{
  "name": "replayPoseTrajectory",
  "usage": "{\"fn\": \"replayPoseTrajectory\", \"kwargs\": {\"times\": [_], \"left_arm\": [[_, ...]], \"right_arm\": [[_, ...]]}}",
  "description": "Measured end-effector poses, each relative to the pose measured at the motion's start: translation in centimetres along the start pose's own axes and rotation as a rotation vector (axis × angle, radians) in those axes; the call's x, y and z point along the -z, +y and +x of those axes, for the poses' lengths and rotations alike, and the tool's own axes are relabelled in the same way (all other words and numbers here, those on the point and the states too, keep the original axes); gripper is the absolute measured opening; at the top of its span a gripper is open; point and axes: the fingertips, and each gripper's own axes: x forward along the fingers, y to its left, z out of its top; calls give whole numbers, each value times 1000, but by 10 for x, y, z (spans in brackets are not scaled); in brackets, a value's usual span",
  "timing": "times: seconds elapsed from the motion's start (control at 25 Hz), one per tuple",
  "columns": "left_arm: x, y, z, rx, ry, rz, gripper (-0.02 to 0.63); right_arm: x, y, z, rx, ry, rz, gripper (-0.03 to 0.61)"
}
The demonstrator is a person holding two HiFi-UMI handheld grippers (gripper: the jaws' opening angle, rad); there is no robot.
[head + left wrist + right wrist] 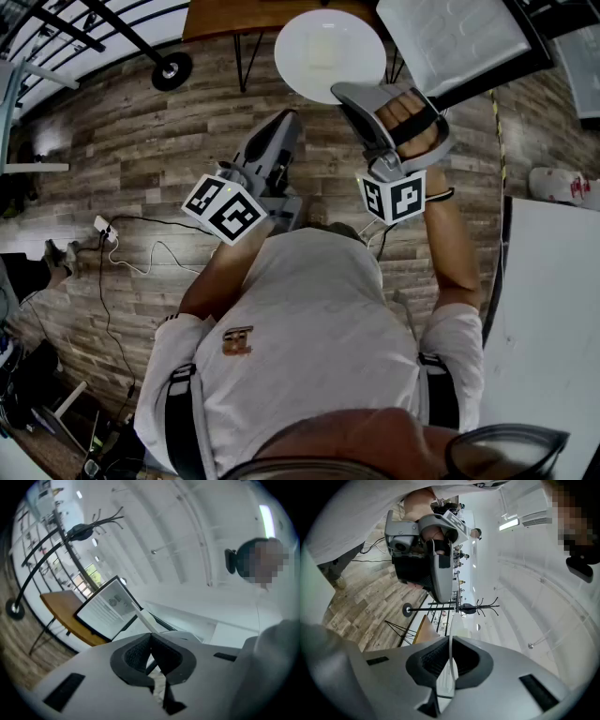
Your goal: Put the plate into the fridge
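Left: the left claw (284,124) points forward over the wood-plank floor (131,141), its marker cube (225,208) near the body. Only the left gripper view shows its ribbed black pads (136,656) clenched together on nothing. Centre: the round, smooth white plate (323,47) hangs in the air beside a wooden table (225,14), showing its full face in the head view but only a thin edge in the right gripper view. Right: the right claw (343,92) grasps the plate's near rim, with the right hand (412,120) wrapped around its grey body and the forearm stretched forward.
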Motion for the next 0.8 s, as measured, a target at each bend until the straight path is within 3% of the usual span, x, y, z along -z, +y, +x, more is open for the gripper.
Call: {"fn": "replayPoseTrajectory", "kwargs": {"times": [0.16, 0.2, 0.24, 0.6, 0.8], "left_arm": [[-4, -12, 0, -53, 22, 590, 18], [-3, -15, -2, -59, 28, 702, 18], [0, -15, -3, -60, 38, 757, 18], [2, -8, -5, -53, 76, 654, 18], [-1, -6, -2, -64, 62, 649, 18]], "right_arm": [[0, 1, 2, 1, 1, 3, 40], [-2, 1, 2, 2, 1, 5, 40], [-3, 1, 2, 2, 1, 6, 40], [-5, -4, 0, 19, -4, 24, 40], [-1, -5, 1, 24, -11, 44, 40]]}}
